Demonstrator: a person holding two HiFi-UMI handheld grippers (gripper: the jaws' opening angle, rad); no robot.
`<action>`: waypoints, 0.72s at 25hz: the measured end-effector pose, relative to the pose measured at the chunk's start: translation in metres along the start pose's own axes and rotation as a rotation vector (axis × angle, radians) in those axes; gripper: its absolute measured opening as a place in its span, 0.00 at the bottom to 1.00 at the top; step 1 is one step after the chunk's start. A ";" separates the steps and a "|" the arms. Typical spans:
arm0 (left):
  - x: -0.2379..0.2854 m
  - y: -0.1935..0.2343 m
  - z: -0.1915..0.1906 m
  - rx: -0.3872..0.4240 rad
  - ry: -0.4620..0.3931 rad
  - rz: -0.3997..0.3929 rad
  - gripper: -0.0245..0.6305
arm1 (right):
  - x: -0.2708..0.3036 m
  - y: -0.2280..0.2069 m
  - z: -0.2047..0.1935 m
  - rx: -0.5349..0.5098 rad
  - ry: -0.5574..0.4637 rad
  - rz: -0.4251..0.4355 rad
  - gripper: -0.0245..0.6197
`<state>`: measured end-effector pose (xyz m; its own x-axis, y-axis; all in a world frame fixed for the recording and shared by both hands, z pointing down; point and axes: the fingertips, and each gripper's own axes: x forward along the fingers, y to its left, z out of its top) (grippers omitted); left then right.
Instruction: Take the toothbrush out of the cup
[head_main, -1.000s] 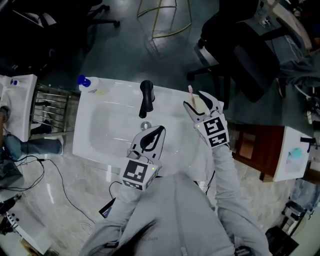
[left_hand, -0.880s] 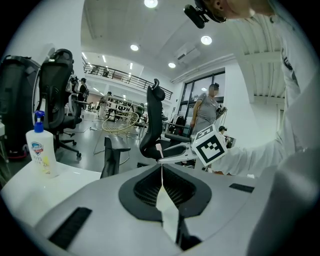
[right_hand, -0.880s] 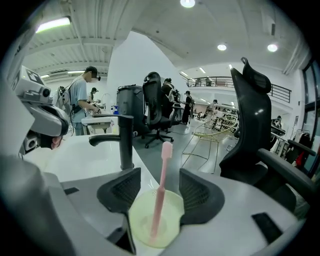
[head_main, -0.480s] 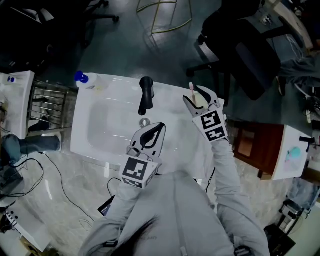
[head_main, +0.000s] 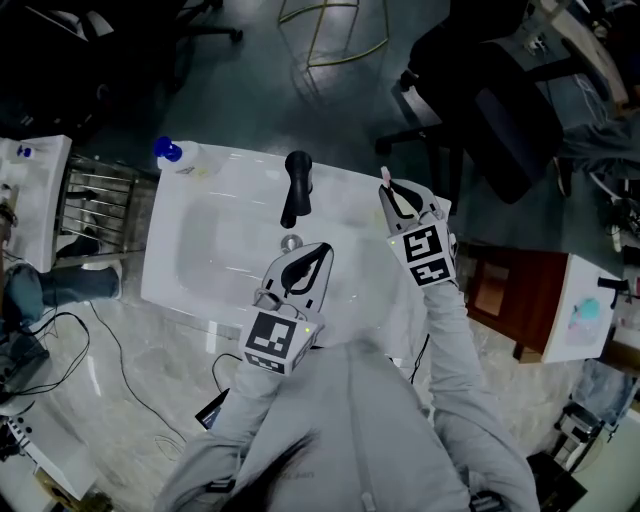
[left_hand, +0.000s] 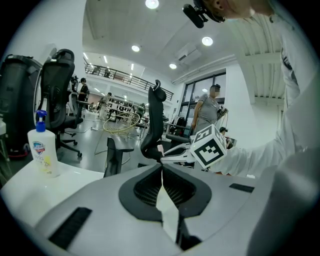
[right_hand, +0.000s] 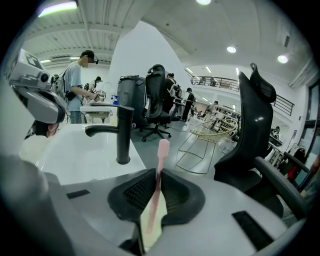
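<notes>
One sink, one faucet, one soap bottle, one cup, one toothbrush — and two grippers, left gripper and right gripper.

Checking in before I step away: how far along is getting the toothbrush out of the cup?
Done: the right gripper has just closed its jaws on the pink toothbrush. In hand: that grip, with the brush's lower end in the cup below the jaws. Left: lifting it clear. The left gripper is shut and empty over the sink.
</notes>
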<state>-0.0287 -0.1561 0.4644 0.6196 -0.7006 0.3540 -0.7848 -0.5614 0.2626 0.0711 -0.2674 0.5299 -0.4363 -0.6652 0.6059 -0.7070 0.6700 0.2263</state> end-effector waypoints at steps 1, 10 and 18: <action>0.000 0.000 -0.001 0.000 0.001 0.001 0.08 | -0.001 0.000 0.000 0.003 -0.003 0.001 0.11; -0.004 0.002 0.005 0.001 -0.021 0.014 0.08 | -0.007 0.001 0.010 0.024 -0.031 0.004 0.09; -0.009 -0.002 0.017 0.023 -0.050 0.007 0.08 | -0.024 0.001 0.029 0.034 -0.083 -0.016 0.09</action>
<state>-0.0323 -0.1559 0.4451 0.6145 -0.7255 0.3099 -0.7889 -0.5659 0.2396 0.0645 -0.2600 0.4933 -0.4682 -0.7019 0.5368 -0.7323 0.6482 0.2088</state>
